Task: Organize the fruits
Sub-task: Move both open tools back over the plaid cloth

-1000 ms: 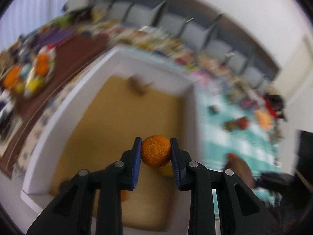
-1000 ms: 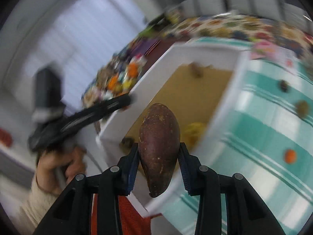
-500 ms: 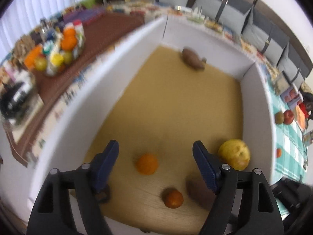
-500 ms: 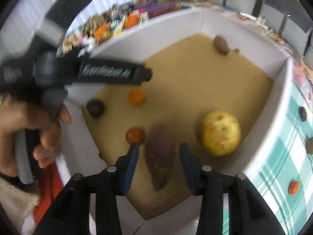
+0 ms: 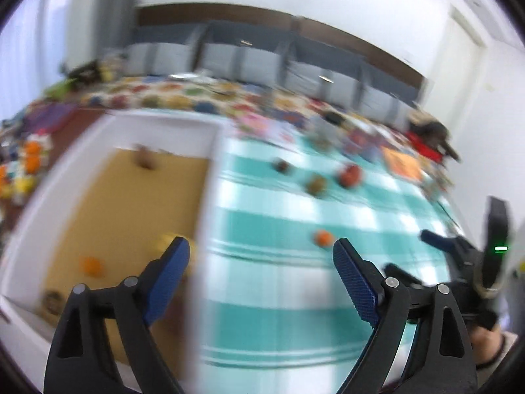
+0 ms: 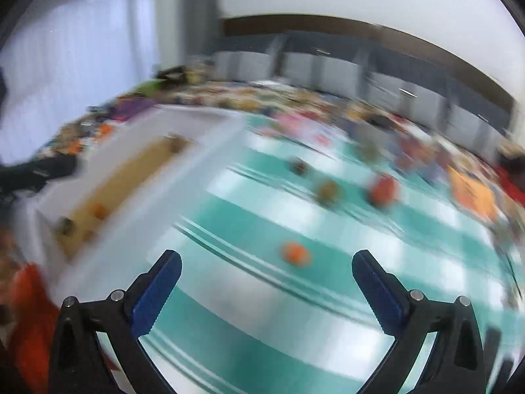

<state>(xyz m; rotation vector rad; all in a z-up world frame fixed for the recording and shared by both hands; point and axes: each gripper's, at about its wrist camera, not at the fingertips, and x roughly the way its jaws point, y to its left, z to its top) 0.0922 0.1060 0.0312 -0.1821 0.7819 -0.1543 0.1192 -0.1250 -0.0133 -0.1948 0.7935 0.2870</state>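
Both views are blurred by motion. My left gripper (image 5: 261,252) is open and empty, above the right wall of the white box (image 5: 203,197). In the box lie a small orange (image 5: 91,265), a yellow fruit (image 5: 167,239) and a brown fruit (image 5: 146,161). On the teal checked cloth (image 5: 279,295) lie a small orange fruit (image 5: 323,238), a green-brown fruit (image 5: 316,184), a red fruit (image 5: 350,175) and a dark fruit (image 5: 281,165). My right gripper (image 6: 266,267) is open and empty, above the cloth, near the small orange fruit (image 6: 295,252). The box (image 6: 137,190) is at its left.
The right gripper's body (image 5: 472,269) shows at the right edge of the left wrist view. Bright cloths and clutter (image 5: 197,98) cover the table beyond. Grey chairs (image 5: 249,62) line the far wall. A red-brown cloth with small items (image 5: 29,161) lies left of the box.
Both grippers have let go of their fruit into the box, opened wide, and swung up and to the right, away from the box toward the checked cloth.
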